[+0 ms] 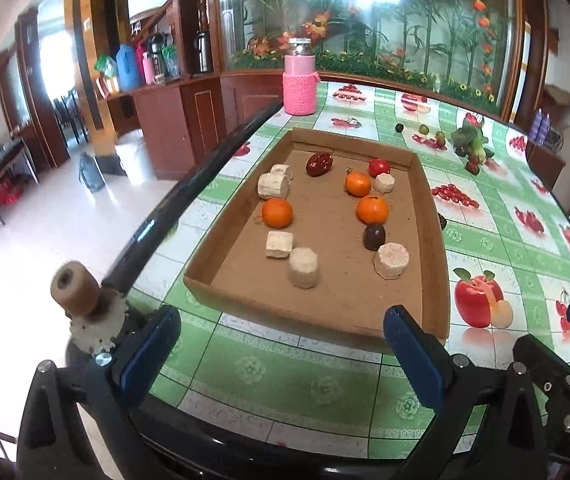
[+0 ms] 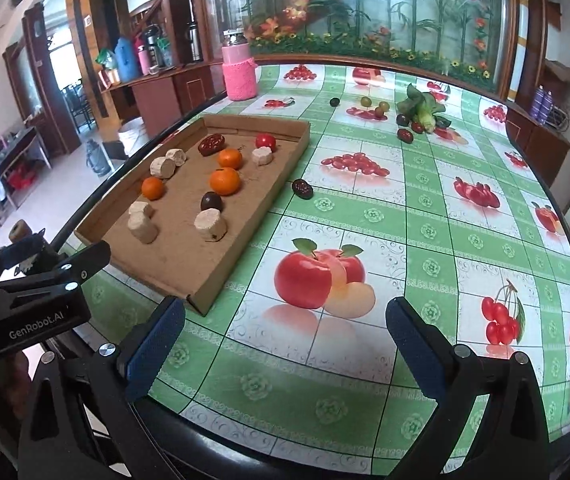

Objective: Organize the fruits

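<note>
- The dark fruit [image 1: 442,221] beside the cardboard tray [image 1: 431,240] is half hidden behind its wall.
- In the tray: three oranges [image 1: 277,212], six pale blocks [image 1: 304,267].
- Left gripper [image 1: 281,354] and right gripper [image 2: 285,346]: fingers apart, empty.

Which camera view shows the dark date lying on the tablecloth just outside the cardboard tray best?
The right wrist view: the dark date lies fully visible beside the cardboard tray. In the left wrist view, the tray's wall hides most of it.
</note>
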